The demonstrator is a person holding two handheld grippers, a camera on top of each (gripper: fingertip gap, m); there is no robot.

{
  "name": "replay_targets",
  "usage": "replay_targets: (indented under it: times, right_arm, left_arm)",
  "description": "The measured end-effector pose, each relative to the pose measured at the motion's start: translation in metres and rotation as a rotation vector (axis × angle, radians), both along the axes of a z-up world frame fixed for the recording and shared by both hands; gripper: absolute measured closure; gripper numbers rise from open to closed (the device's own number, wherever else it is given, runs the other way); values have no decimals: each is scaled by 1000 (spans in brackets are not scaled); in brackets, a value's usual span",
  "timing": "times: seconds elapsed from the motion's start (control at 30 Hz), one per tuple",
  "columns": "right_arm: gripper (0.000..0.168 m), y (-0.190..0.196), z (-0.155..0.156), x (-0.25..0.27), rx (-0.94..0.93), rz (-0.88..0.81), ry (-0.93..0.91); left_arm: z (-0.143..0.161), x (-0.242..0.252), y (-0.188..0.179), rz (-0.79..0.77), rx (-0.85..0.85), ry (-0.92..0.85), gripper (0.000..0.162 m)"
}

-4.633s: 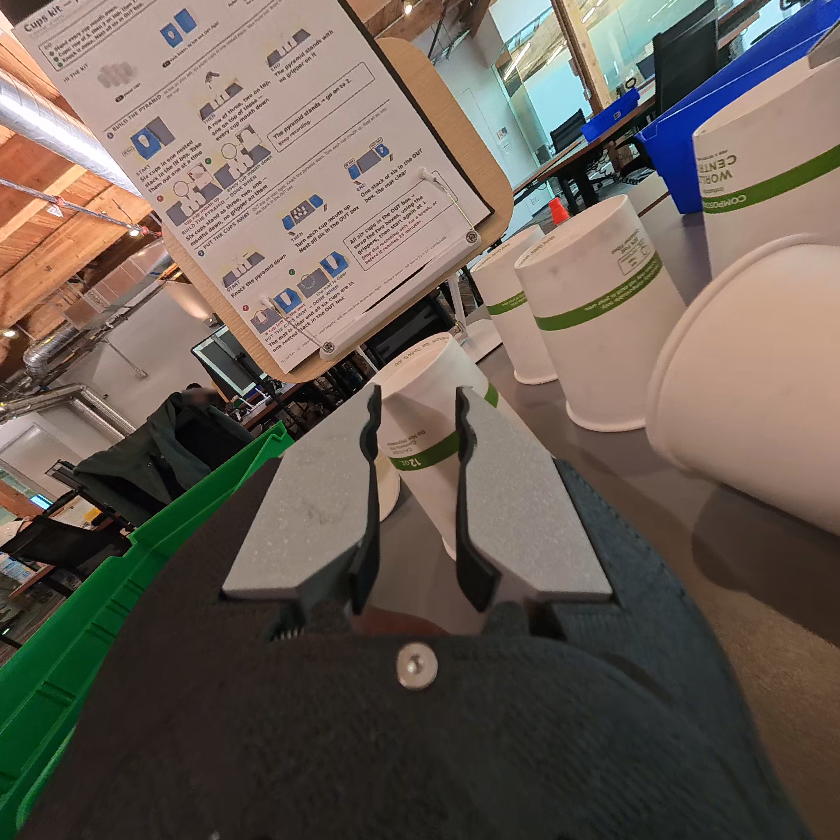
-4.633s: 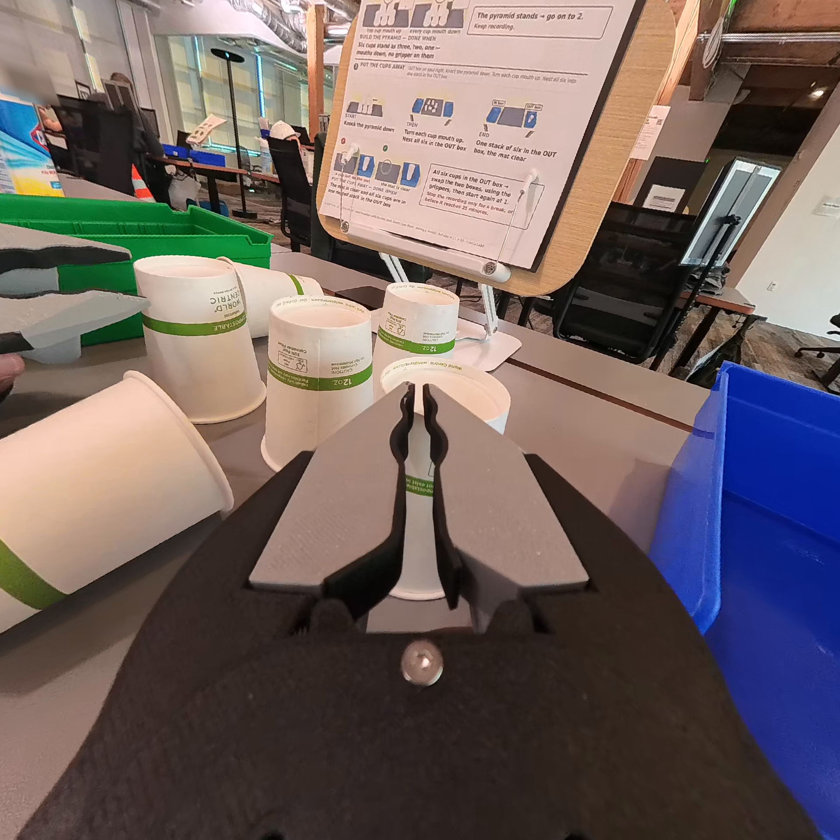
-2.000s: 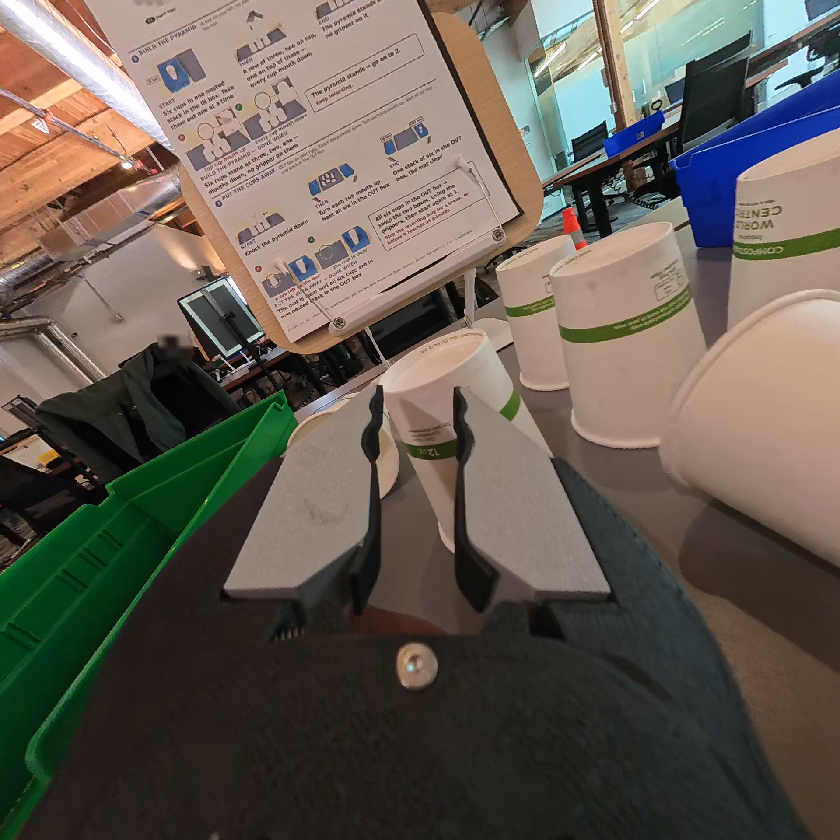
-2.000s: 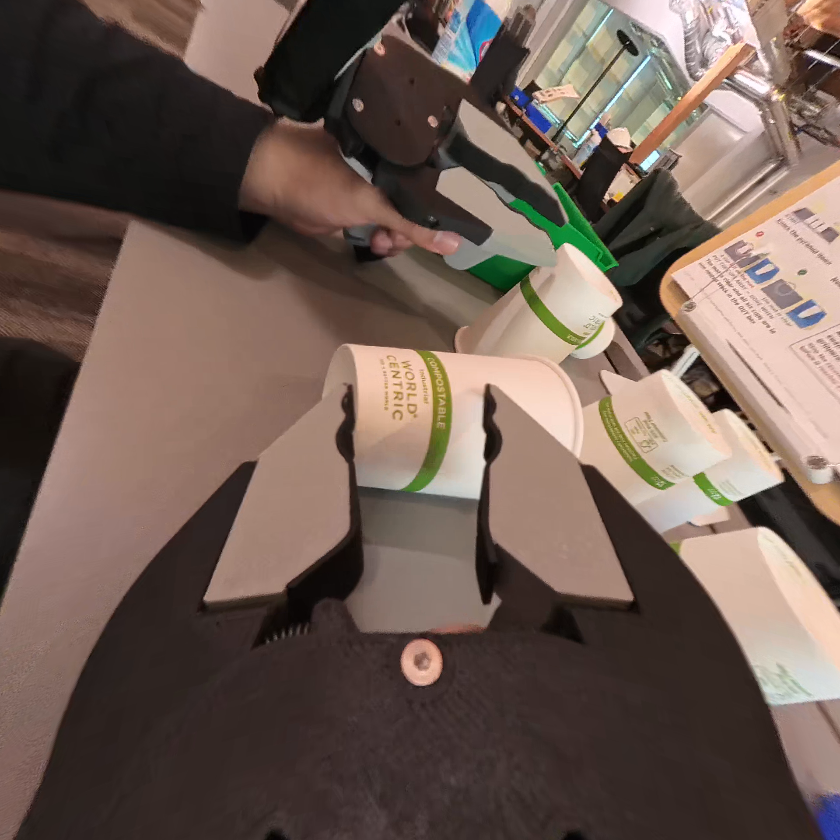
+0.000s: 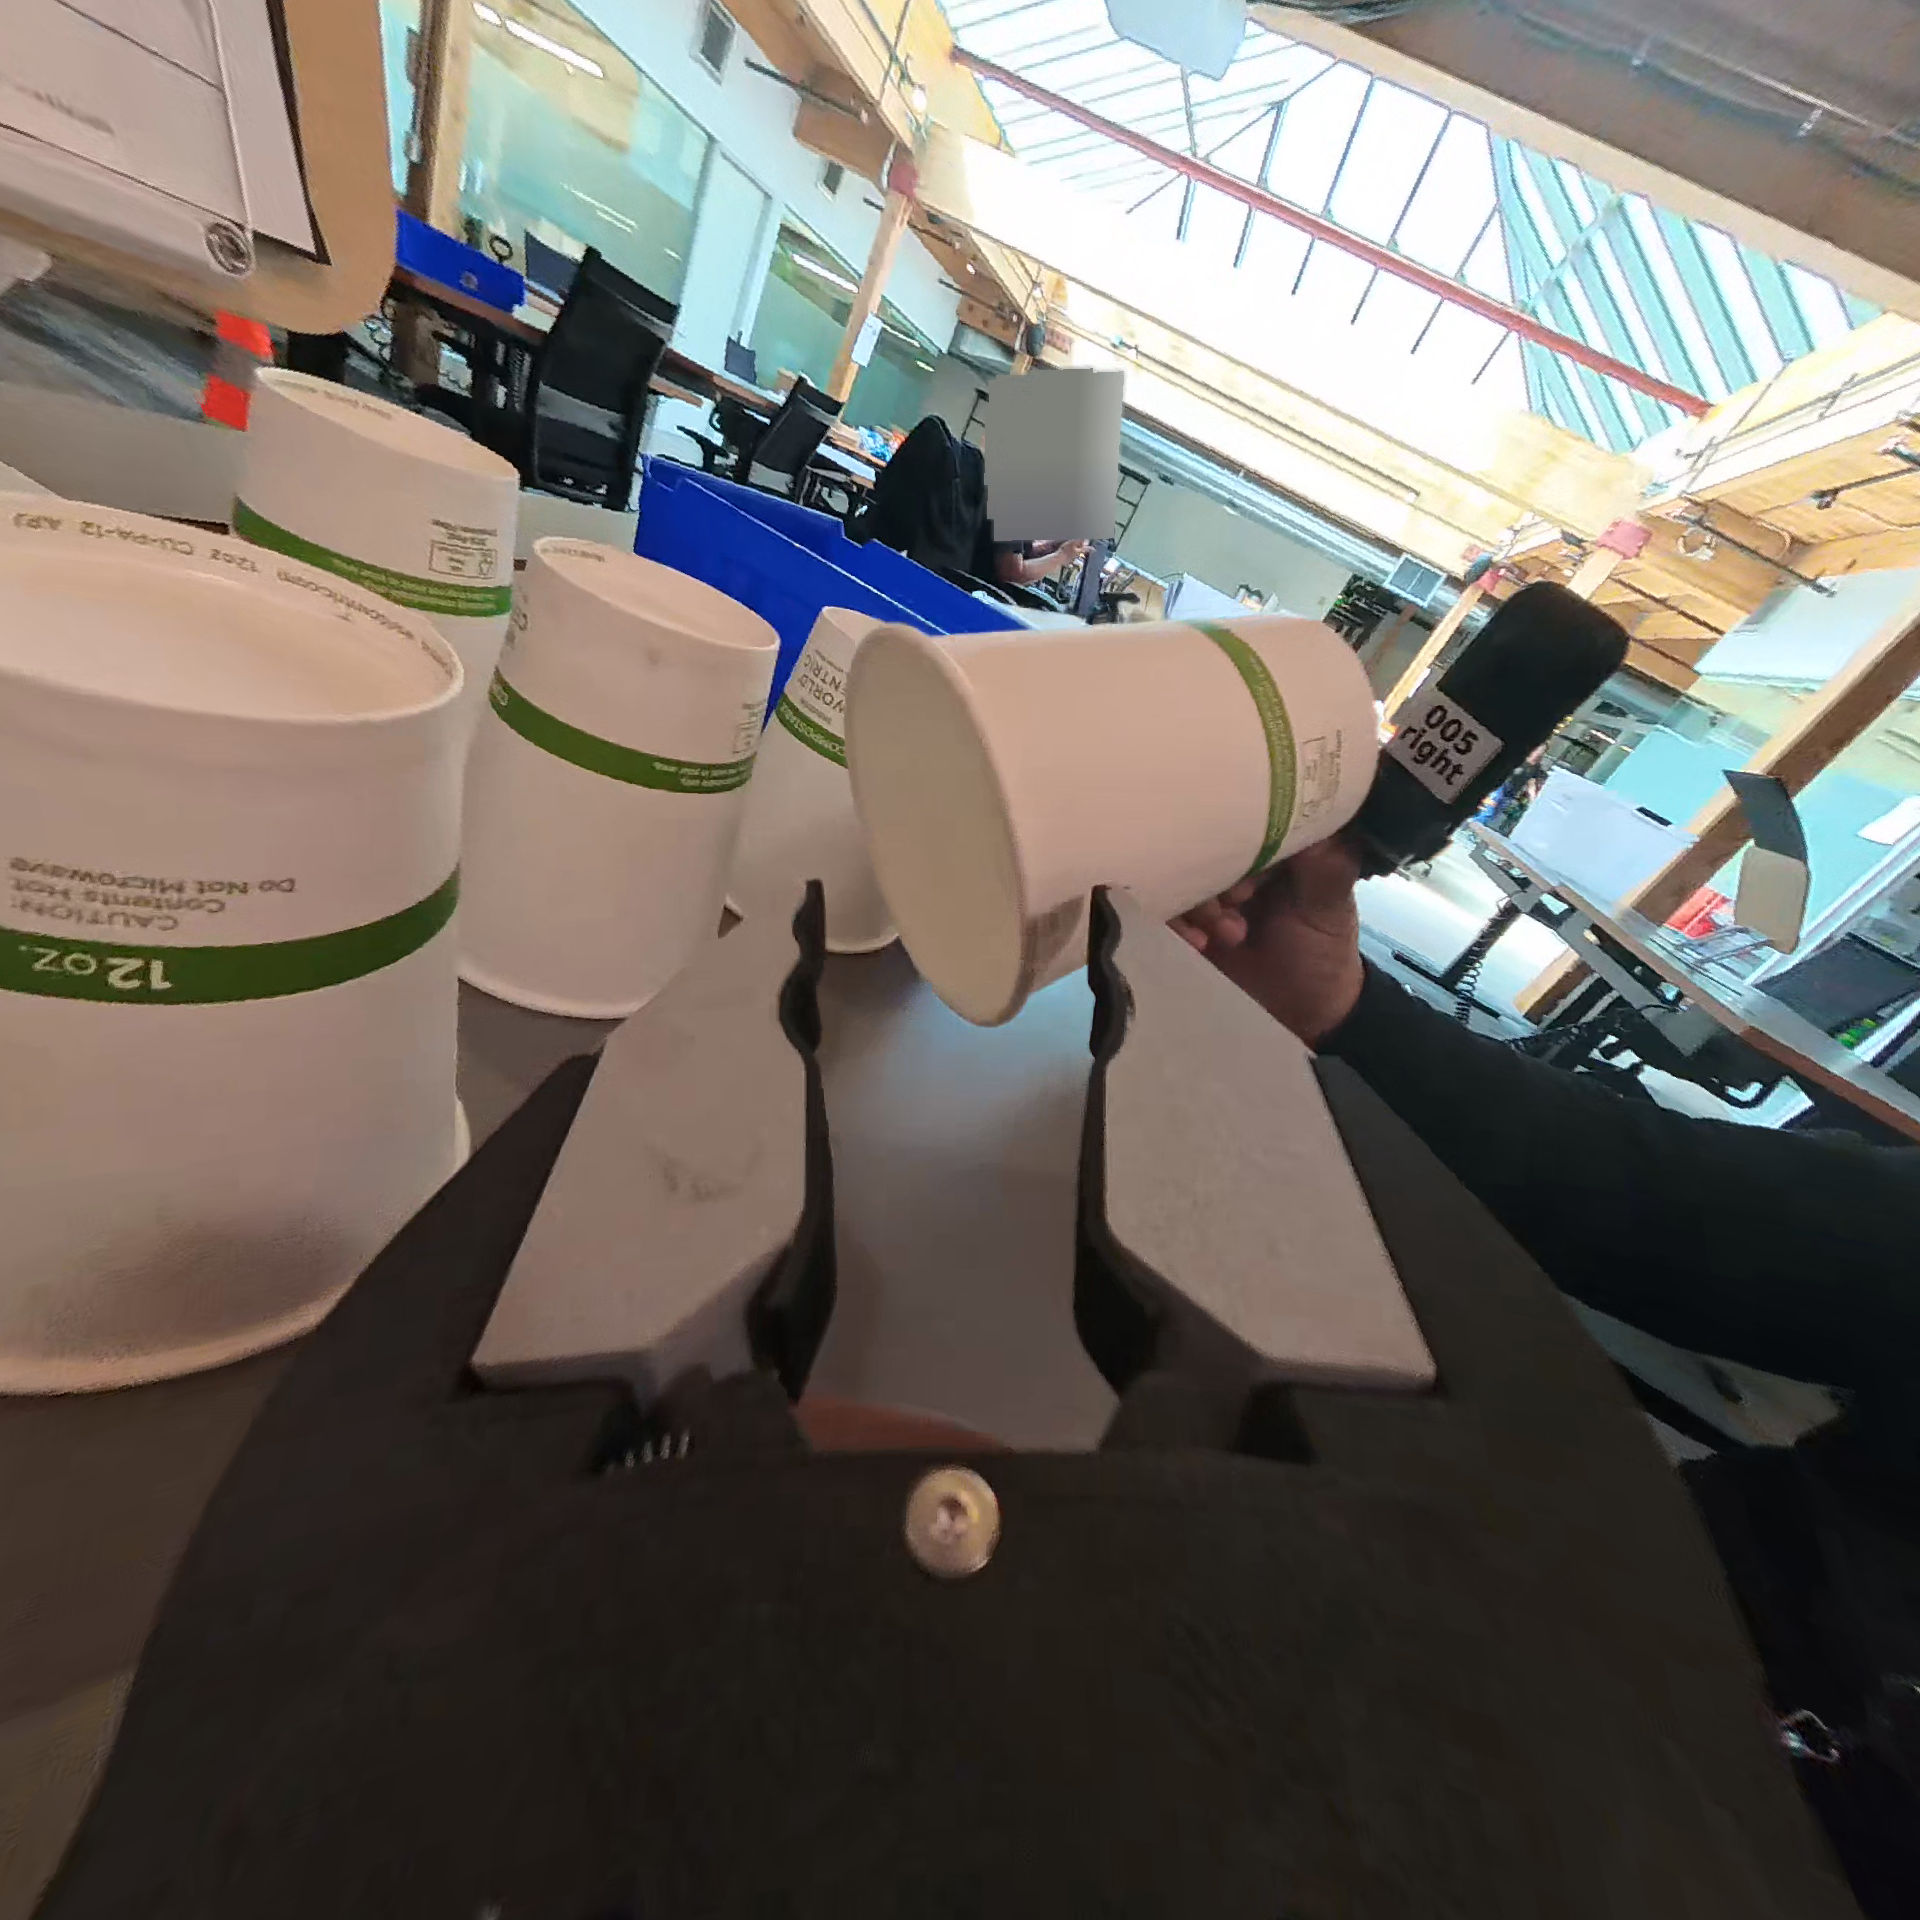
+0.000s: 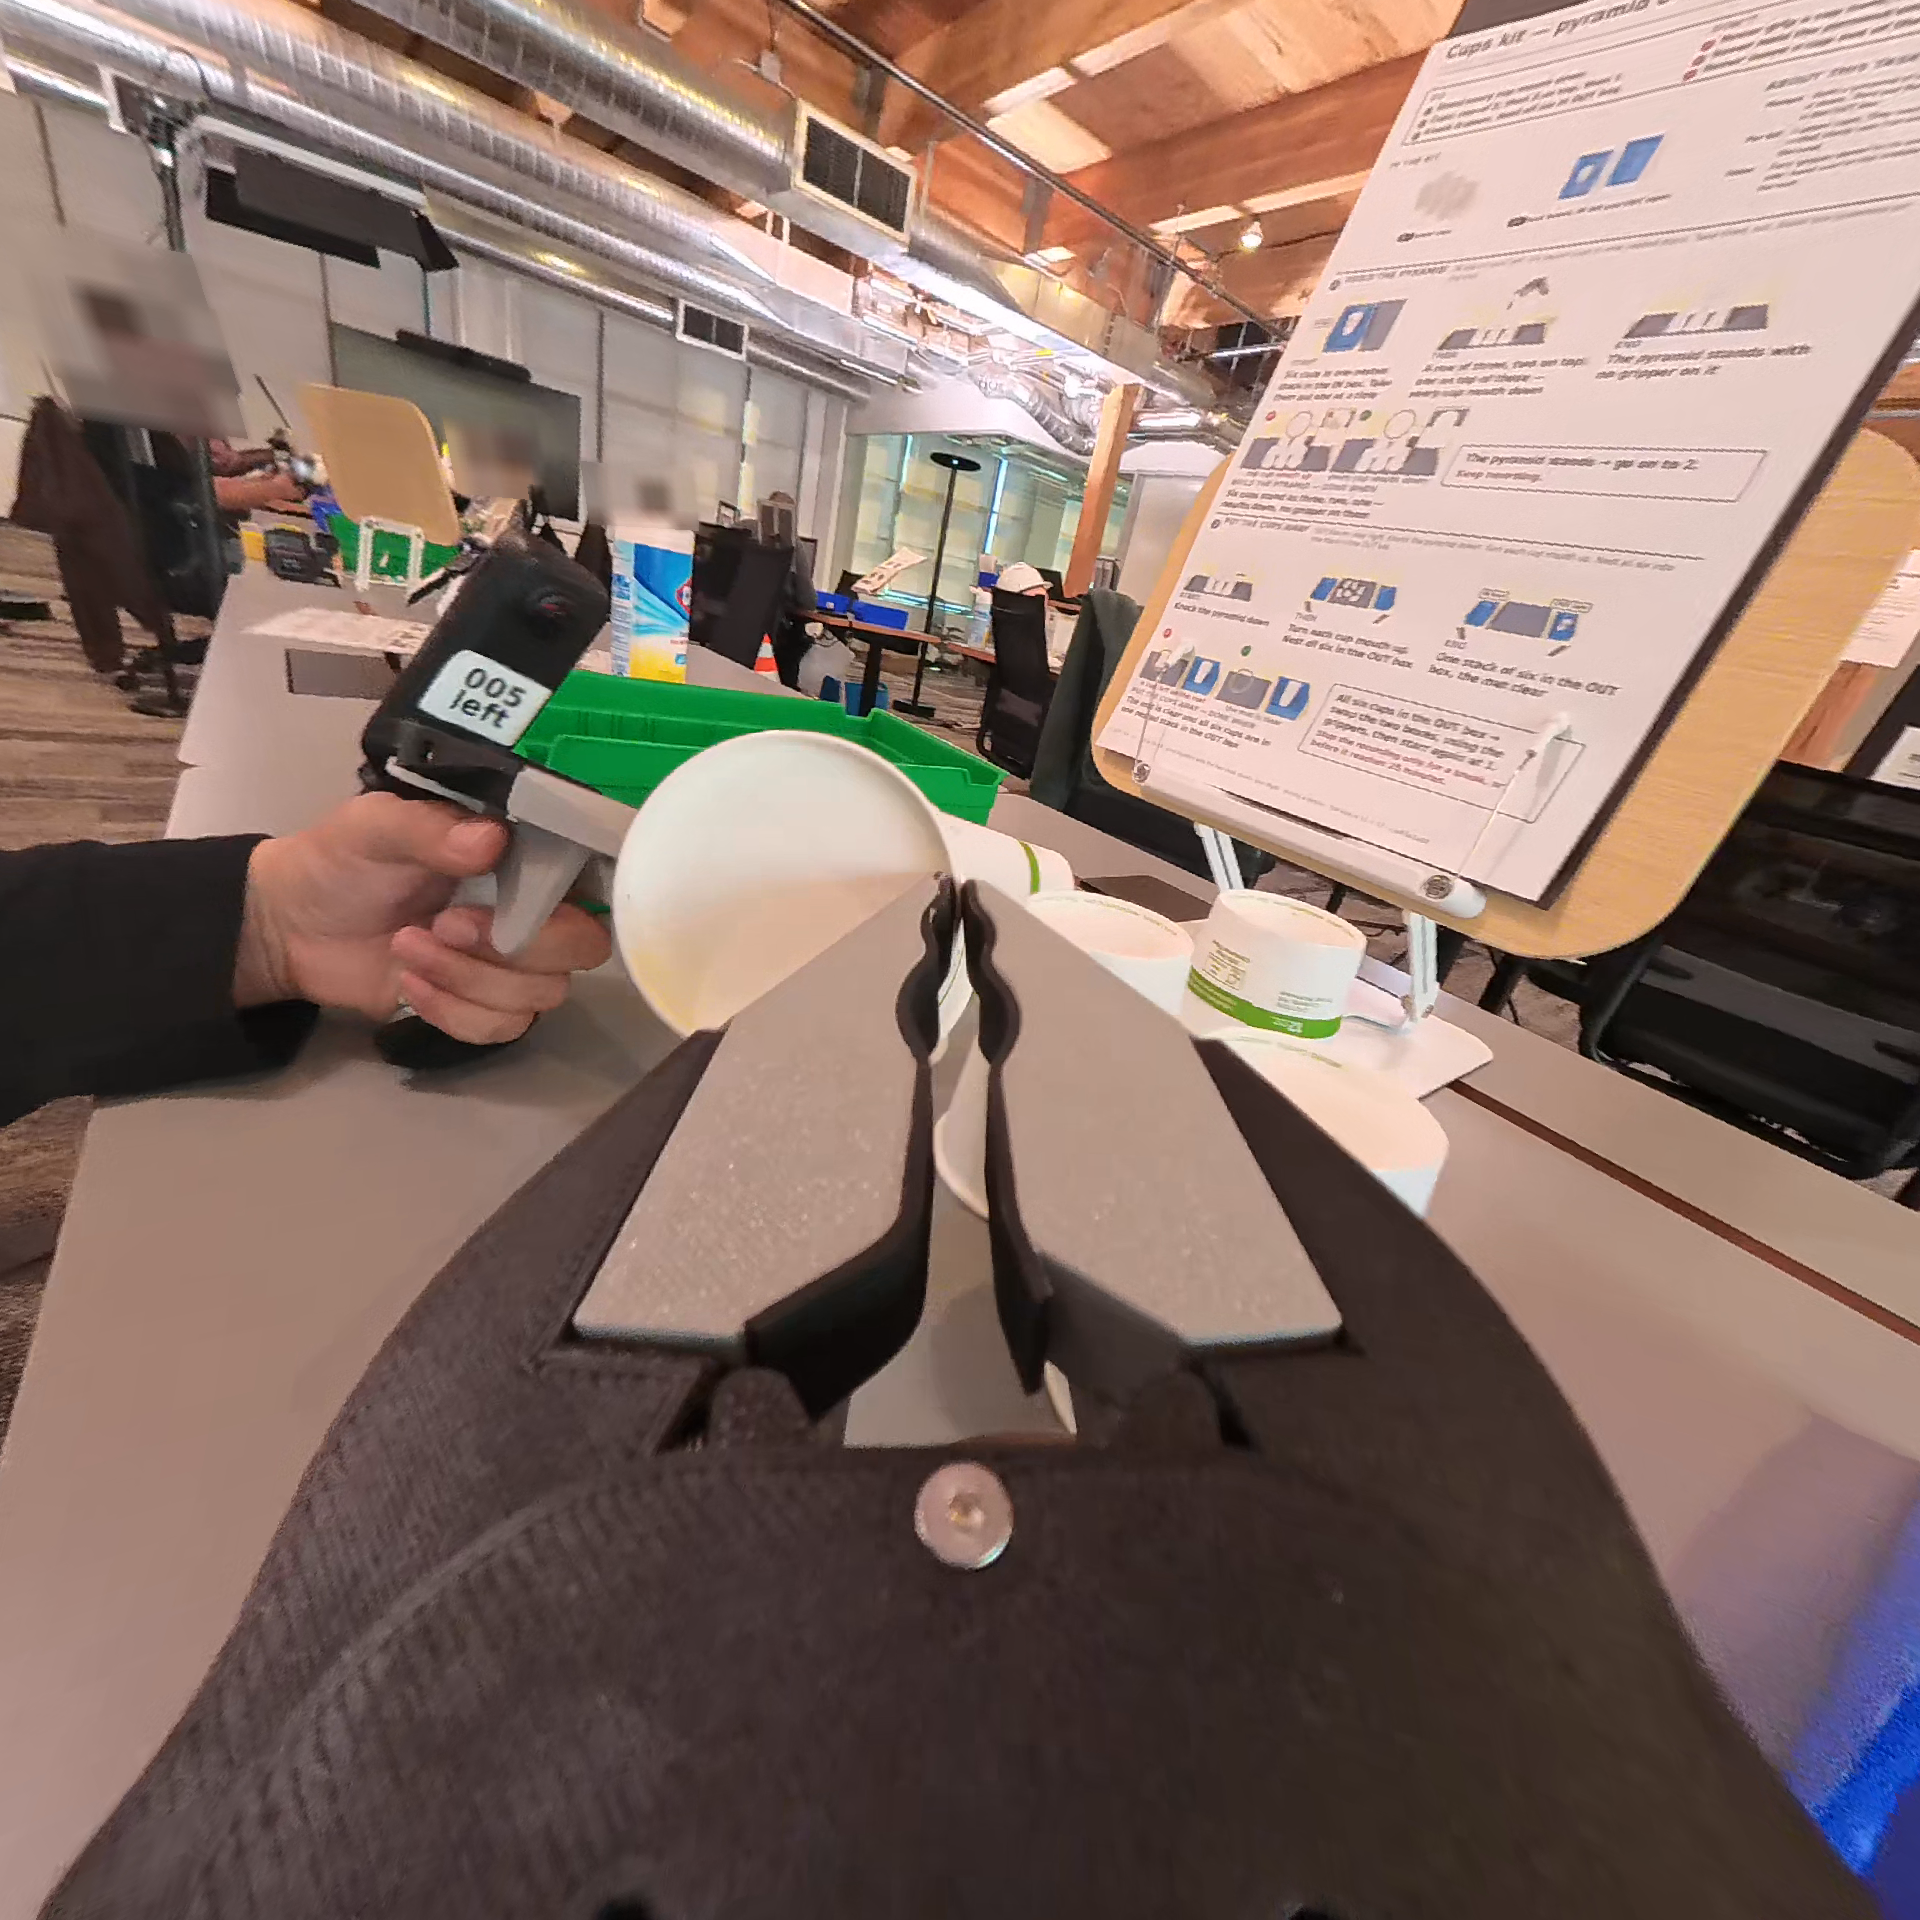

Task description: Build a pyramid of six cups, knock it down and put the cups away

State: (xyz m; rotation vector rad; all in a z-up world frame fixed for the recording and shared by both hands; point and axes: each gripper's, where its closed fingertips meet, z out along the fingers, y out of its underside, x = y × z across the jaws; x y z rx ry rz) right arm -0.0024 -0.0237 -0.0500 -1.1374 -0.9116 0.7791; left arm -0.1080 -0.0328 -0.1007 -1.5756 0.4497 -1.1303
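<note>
A white cup with a green band is being held above the grey table, tipped on its side, mouth turned toward the left gripper. Its rim is being pinched by the right gripper, whose jaws are being pressed nearly together on the wall. The left gripper's jaws are being kept spread just below the cup's mouth, nothing between them. Four more cups are being left mouth down on the table, in front of a blue bin. A green bin is being seen behind the left gripper.
</note>
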Motion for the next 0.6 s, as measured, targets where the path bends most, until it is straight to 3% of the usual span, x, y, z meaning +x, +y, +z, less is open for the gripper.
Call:
replay_targets:
  times: [0.13,0.17,0.43,0.6]
  right_arm:
    - [168,-7,-4,-7,25,25,-31]
    - [168,-8,-5,-8,28,30,-40]
    - [168,-9,-17,-12,31,40,-104]
    - [168,0,-48,-21,29,-11,-286]
  left_arm:
    - [3,4,-7,-31,36,10,134]
    - [3,6,-9,-49,48,13,145]
    - [8,0,-8,20,173,94,148]
    - [19,-11,-5,96,241,76,152]
